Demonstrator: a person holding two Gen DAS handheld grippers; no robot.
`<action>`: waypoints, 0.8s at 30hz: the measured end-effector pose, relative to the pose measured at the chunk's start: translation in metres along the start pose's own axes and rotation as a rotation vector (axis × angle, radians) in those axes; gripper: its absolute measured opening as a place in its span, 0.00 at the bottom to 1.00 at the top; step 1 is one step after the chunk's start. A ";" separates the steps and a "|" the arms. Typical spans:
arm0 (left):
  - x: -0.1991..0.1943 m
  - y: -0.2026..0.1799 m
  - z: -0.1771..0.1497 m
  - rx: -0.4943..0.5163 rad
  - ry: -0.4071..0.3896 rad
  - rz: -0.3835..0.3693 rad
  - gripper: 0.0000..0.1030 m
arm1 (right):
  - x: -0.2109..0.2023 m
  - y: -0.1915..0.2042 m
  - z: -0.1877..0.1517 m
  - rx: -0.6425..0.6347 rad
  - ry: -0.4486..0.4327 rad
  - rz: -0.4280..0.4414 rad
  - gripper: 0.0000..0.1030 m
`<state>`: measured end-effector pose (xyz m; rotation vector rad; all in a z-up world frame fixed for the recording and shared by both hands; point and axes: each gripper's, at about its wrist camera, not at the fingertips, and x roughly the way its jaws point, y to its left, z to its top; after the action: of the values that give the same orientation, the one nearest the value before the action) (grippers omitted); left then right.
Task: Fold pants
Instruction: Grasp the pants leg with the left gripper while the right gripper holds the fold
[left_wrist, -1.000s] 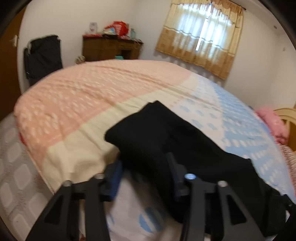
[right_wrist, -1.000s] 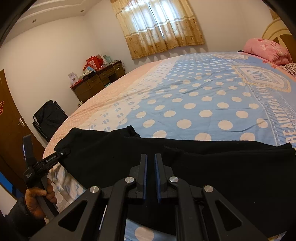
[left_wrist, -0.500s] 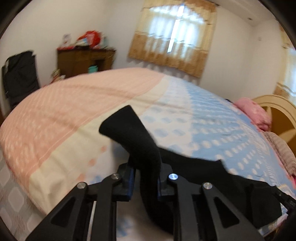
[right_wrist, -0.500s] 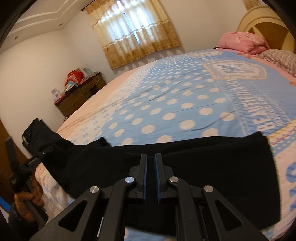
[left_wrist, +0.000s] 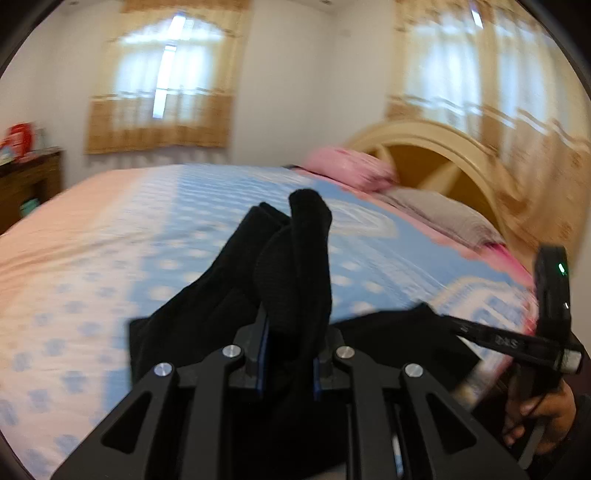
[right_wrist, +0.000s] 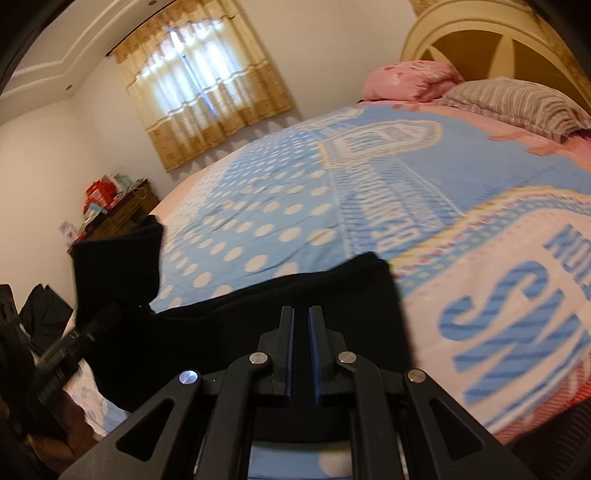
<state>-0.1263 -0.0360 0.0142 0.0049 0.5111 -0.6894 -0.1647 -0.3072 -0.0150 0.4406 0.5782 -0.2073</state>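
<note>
Black pants (right_wrist: 258, 310) lie along the near edge of the bed. My left gripper (left_wrist: 288, 354) is shut on one end of the pants (left_wrist: 295, 266) and holds it up off the bed, the cloth standing above the jaws. In the right wrist view that lifted end (right_wrist: 118, 266) hangs at the left. My right gripper (right_wrist: 301, 328) sits over the other part of the pants with its jaws nearly together, a thin gap between them, and nothing visibly held. It also shows in the left wrist view (left_wrist: 517, 343).
The bed has a blue dotted and pink cover (right_wrist: 280, 206). A pink pillow (right_wrist: 410, 79) and a striped pillow (right_wrist: 517, 99) lie by the headboard (right_wrist: 480, 37). A wooden dresser (right_wrist: 122, 214) and a black bag (right_wrist: 44, 314) stand at the left.
My left gripper has closed on the pants end, lifted it and swung it right toward the right gripper. The right gripper has shifted toward the headboard side.
</note>
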 end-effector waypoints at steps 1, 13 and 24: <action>0.004 -0.010 -0.002 0.020 0.014 -0.025 0.18 | -0.002 -0.004 -0.001 0.006 0.000 -0.004 0.08; 0.040 -0.080 -0.033 0.198 0.139 -0.157 0.18 | -0.009 -0.020 -0.006 0.026 0.007 -0.018 0.08; 0.048 -0.086 -0.047 0.226 0.169 -0.165 0.18 | -0.007 -0.017 -0.004 0.076 0.032 0.051 0.08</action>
<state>-0.1682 -0.1243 -0.0350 0.2375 0.5976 -0.9104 -0.1780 -0.3202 -0.0195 0.5321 0.5909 -0.1738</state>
